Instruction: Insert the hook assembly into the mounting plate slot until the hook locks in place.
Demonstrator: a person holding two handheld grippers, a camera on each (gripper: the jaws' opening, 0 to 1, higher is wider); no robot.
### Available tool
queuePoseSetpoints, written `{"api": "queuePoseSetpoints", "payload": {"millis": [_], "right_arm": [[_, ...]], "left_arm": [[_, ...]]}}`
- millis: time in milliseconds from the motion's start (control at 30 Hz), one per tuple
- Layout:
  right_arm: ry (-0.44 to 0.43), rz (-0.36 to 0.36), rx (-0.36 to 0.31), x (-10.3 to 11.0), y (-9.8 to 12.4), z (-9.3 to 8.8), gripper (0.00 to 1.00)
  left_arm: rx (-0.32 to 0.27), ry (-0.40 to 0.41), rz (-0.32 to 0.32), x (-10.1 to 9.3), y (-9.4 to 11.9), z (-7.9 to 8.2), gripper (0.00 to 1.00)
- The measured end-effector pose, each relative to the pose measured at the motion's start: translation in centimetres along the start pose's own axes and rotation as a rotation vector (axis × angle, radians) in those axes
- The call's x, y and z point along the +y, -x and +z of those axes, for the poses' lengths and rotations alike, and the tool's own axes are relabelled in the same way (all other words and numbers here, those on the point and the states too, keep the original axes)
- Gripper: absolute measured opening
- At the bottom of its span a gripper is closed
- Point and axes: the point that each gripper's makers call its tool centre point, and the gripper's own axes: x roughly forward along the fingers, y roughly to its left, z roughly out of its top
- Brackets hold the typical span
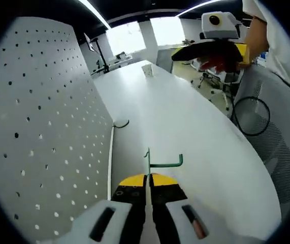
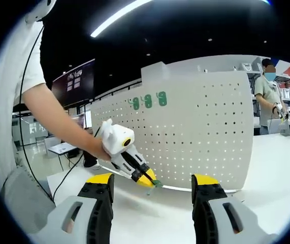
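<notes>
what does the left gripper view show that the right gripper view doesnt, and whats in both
Left gripper view: the left gripper's jaws shut on the green hook, with a second hook lying at the pegboard's foot. Right gripper view: three green hooks mounted high on the board, and the right gripper's jaws open. Both: the white pegboard, the white table and the left gripper.
</notes>
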Motion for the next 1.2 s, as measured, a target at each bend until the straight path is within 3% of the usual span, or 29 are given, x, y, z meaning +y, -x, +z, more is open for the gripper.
{"api": "queuePoseSetpoints", "payload": {"millis": [633,1200], "right_arm": [[0.001,0.002,-0.022,0.6,0.4,1.0,0.60],[-0.008,0.003,-0.053,1.0,0.3,1.9,0.60]], "left_arm": [[-0.118,0.103,0.110,0.2,1.5,2.9,0.02],[-0.275,0.230,0.287,1.4,4.8,5.3,0.02]]}}
